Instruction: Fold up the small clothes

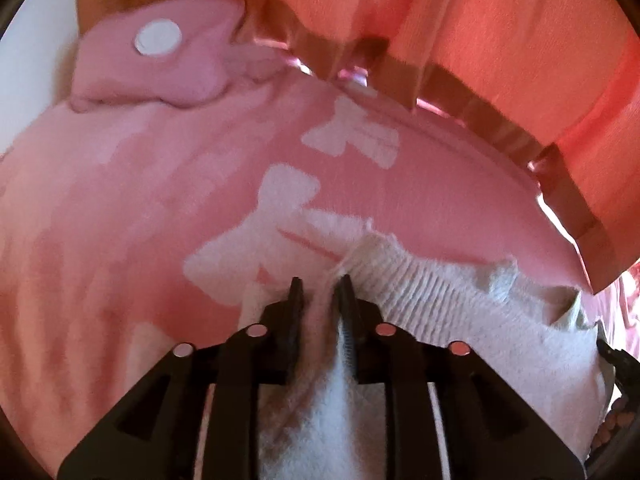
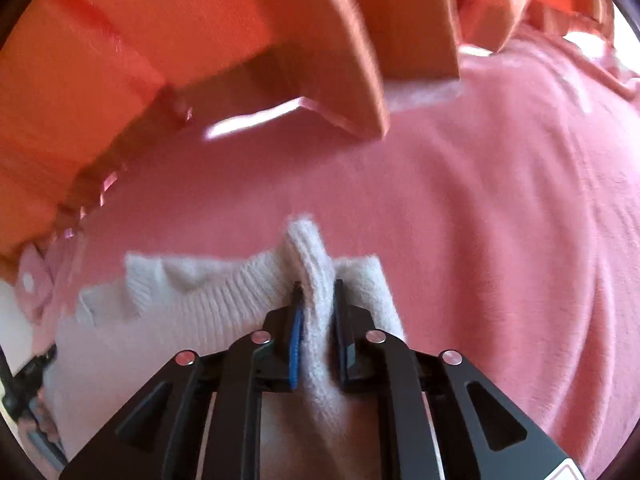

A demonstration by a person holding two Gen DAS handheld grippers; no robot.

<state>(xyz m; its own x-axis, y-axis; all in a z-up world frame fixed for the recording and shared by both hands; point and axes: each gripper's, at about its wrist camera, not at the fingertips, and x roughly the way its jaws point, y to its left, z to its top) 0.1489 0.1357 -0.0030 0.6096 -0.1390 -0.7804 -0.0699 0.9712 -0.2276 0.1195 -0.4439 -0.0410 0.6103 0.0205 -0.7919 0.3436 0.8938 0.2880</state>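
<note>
White garment (image 2: 224,320) pinched at ribbed edge between fingers of right gripper (image 2: 316,285), bunched fold upright. Left gripper (image 1: 320,280) fingers narrowly parted on same garment over pink patterned blanket (image 1: 120,200); both low, level.

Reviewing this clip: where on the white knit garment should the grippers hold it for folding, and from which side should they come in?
Hold the white knit garment at its ribbed edge, one gripper near each end, coming in over the garment toward that edge. The rib is thick and bunches into a ridge the fingers can pinch. Both the left gripper and right gripper already grip there.
</note>
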